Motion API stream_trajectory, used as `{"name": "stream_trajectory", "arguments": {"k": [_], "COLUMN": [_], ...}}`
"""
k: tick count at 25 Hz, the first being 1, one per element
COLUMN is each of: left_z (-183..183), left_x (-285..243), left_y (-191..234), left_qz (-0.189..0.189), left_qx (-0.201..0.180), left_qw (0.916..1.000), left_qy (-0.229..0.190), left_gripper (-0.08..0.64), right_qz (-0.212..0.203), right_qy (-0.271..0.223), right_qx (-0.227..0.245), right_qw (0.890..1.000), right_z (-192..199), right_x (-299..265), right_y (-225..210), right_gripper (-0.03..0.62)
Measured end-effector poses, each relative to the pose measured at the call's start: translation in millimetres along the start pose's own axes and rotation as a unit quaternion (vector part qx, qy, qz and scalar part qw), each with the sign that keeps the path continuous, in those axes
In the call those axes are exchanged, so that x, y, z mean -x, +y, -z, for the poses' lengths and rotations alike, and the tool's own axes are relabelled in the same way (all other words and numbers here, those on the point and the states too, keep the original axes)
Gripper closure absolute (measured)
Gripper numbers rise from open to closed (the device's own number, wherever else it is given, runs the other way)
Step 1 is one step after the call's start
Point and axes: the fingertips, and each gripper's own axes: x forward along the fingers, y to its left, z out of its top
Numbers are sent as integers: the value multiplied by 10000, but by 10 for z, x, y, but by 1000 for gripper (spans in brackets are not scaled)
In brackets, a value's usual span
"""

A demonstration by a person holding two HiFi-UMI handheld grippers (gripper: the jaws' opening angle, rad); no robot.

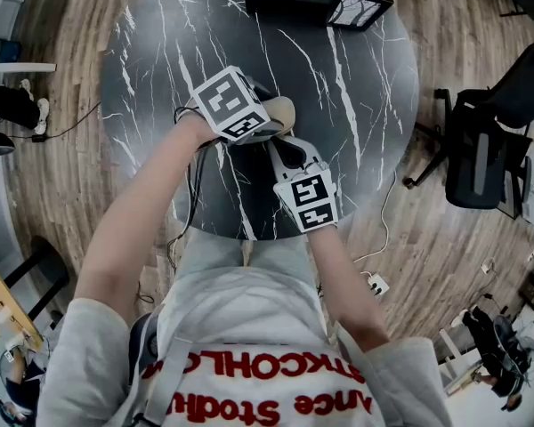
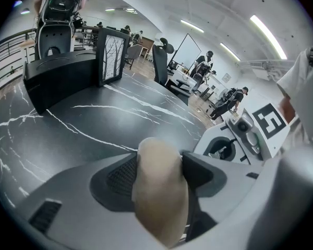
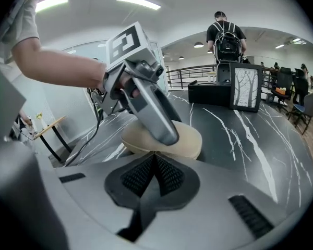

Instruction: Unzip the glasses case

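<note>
On black white-veined marble tabletop (image 1: 356, 105), left claw (image 2: 159, 173) clamps beige oval glasses case (image 3: 190, 139); right claw (image 3: 155, 172) closed tight, nothing seen between. Case looks shut; unzipping seems hardly begun.

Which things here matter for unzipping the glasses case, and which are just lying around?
Job: glasses case, clamped by the left gripper; right gripper, jaws shut.
Lying about: framed picture, black box, office chair, power strip.
</note>
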Motion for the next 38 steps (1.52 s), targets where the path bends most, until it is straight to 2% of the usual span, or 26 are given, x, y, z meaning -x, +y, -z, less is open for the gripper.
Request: {"name": "stream_trajectory", "arguments": {"k": [5,9,19,23,25,31,33,36,38], "left_z": [-3,-9,-24,-34,-37,-35,-33,4,31], "left_x": [1,10,2,34,60,69,101,178,217], "left_y": [-1,8,8,33,51,60,102,192,211], "left_qz": [27,55,37,-10,-139,-709,-934,-1288,-1481], "left_qx": [3,54,71,329,449,493,721,1262,1379], "left_qw": [10000,10000,10000,9991,9981,9947,9903,9784,9726], "left_qy": [20,4,-29,-259,-404,-557,-733,-1015,-1143], "left_gripper": [279,279,279,278,276,272,273,272,271], "right_qz": [-85,-366,-605,-618,-520,-112,-28,54,69], "right_qy": [-8,40,143,141,129,269,276,279,238], "right_qx": [-72,177,345,492,536,428,346,398,394], "right_qw": [9999,9992,9975,9968,9971,9987,9990,9988,9989], "right_z": [-25,-72,-183,-173,-124,45,37,3,-53], "right_x": [-54,-145,-506,-387,-238,27,49,31,24], "right_y": [136,371,875,848,733,373,315,274,258], "right_gripper": [577,577,577,575,575,575,575,574,574]}}
